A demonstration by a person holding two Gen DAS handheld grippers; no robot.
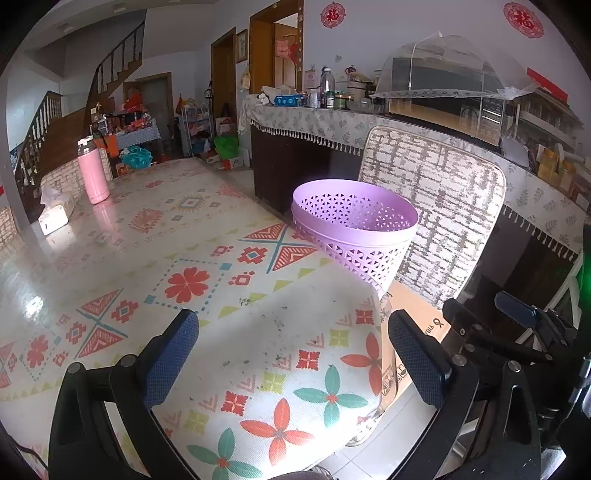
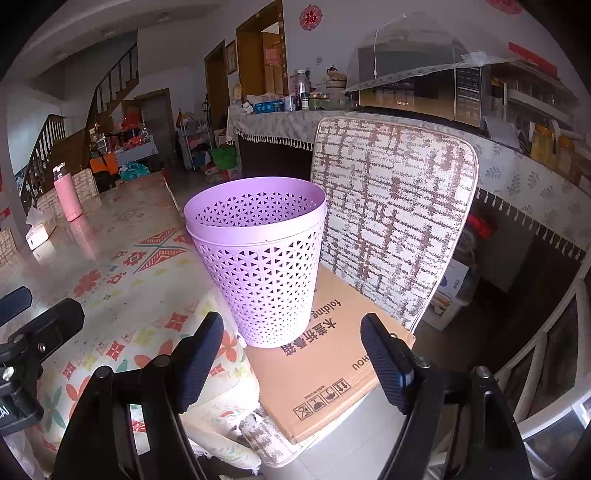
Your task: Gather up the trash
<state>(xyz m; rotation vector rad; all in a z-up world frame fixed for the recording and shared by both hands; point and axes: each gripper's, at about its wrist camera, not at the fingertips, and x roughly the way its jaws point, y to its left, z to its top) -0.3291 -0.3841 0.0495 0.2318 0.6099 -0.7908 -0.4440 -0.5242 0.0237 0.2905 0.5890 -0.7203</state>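
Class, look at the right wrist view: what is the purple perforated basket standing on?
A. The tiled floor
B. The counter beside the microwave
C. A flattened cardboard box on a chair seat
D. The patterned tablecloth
C: the purple basket stands upright on the cardboard box lying on the chair seat.

A flat brown cardboard box point(image 2: 332, 369) reads "folding" beside Chinese characters; red round paper wall decorations point(image 1: 332, 14) bear "福".

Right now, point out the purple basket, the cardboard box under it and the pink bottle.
purple basket point(image 2: 264, 273), right wrist view, perforated side wall.
cardboard box point(image 2: 328, 369), right wrist view, bare printed top.
pink bottle point(image 1: 93, 177), left wrist view, middle of body.
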